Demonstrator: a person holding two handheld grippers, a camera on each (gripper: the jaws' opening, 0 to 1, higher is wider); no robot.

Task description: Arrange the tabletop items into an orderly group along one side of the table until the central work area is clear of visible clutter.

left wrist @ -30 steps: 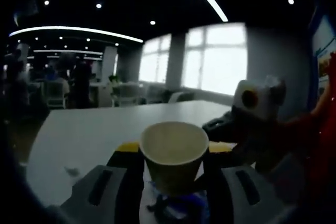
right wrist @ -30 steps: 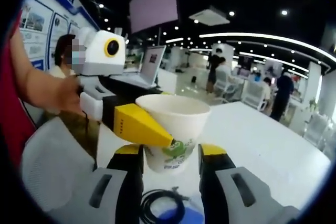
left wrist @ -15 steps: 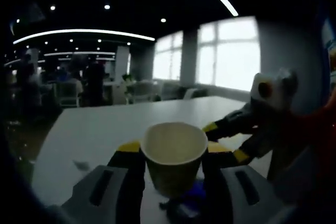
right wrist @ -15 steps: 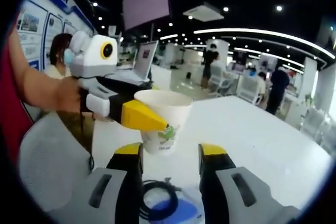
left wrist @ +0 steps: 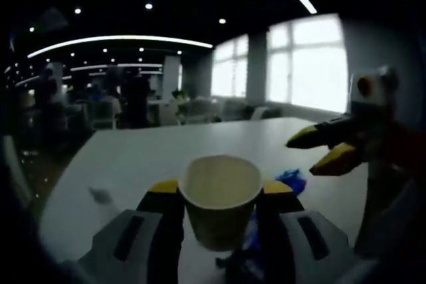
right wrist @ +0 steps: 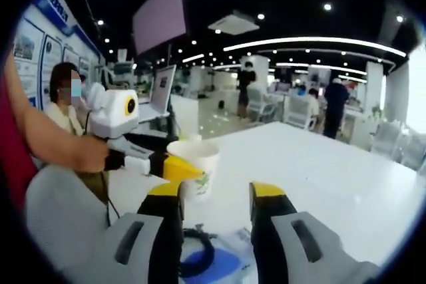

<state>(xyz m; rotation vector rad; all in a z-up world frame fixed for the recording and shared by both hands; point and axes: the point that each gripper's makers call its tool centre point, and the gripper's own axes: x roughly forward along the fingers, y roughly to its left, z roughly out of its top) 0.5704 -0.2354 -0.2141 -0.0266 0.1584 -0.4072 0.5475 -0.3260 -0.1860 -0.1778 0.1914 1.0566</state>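
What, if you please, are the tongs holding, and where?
The left tongs clamp the paper cup by its side walls; the right tongs stand open, holding nothing.

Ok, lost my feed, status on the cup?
Left gripper shut on paper cup, held above white table. Right gripper open, holding nothing. Black cable and blue item lie below.

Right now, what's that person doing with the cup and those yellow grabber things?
A person is tidying a white table with a grabber in each hand. The left gripper has its jaws shut on a paper cup and holds it over the table. The right gripper is open and holds nothing. A black cable and a blue packet lie on the table just below it.
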